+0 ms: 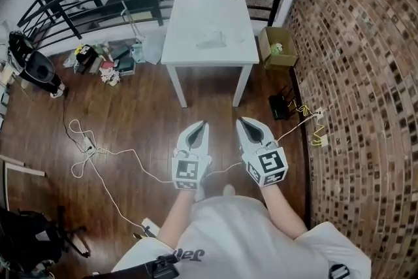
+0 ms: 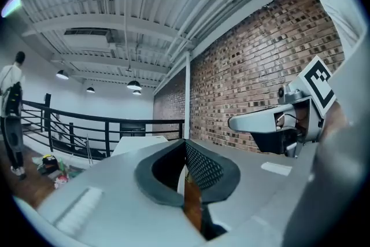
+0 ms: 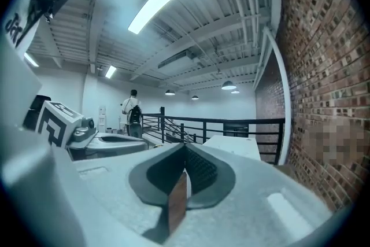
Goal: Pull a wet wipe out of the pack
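Grippers – I saw left gripper point(image 1: 204, 123) and right gripper point(image 1: 240, 120) both pressed together, empty, side by side over the wooden floor point(image 1: 144, 111) | wipe pack point(image 1: 211, 42) – lay on the white surface point(image 1: 179, 49), well ahead of both

The pale, flat wipe pack point(image 1: 211, 42) lies near the middle of the white table point(image 1: 189, 10).

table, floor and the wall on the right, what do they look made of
table: probably painted wood or laminate; flat matte white top, square legs.
floor: wood or wood-look planks; dark reddish brown, visible board lines, slight sheen.
wall: bare brick; mottled red-brown blocks with pale mortar joints.
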`<action>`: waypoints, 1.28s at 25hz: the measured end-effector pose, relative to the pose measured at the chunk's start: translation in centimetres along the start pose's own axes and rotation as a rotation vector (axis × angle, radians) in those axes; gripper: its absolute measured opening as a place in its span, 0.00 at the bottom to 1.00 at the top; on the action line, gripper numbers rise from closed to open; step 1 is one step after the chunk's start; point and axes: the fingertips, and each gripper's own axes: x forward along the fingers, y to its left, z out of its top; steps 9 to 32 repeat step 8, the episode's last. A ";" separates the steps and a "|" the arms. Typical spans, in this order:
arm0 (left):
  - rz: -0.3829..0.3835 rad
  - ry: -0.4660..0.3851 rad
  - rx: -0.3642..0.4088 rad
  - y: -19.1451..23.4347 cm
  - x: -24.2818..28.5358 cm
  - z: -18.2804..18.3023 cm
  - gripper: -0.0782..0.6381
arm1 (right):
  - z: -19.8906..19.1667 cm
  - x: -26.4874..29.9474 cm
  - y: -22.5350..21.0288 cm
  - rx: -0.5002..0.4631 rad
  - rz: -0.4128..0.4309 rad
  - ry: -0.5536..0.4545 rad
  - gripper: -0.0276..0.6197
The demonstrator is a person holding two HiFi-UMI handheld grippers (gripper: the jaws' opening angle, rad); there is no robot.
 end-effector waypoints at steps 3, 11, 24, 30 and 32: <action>-0.010 -0.027 0.010 0.9 -0.3 1.0 0.13 | 0.9 1.0 1.0 -0.016 0.006 -0.017 0.03; -0.005 -0.035 0.017 2.7 -1.5 2.0 0.13 | 1.7 2.1 3.5 -0.028 0.022 -0.018 0.03; -0.005 -0.035 0.017 2.7 -1.5 2.0 0.13 | 1.7 2.1 3.5 -0.028 0.022 -0.018 0.03; -0.005 -0.035 0.017 2.7 -1.5 2.0 0.13 | 1.7 2.1 3.5 -0.028 0.022 -0.018 0.03; -0.005 -0.035 0.017 2.7 -1.5 2.0 0.13 | 1.7 2.1 3.5 -0.028 0.022 -0.018 0.03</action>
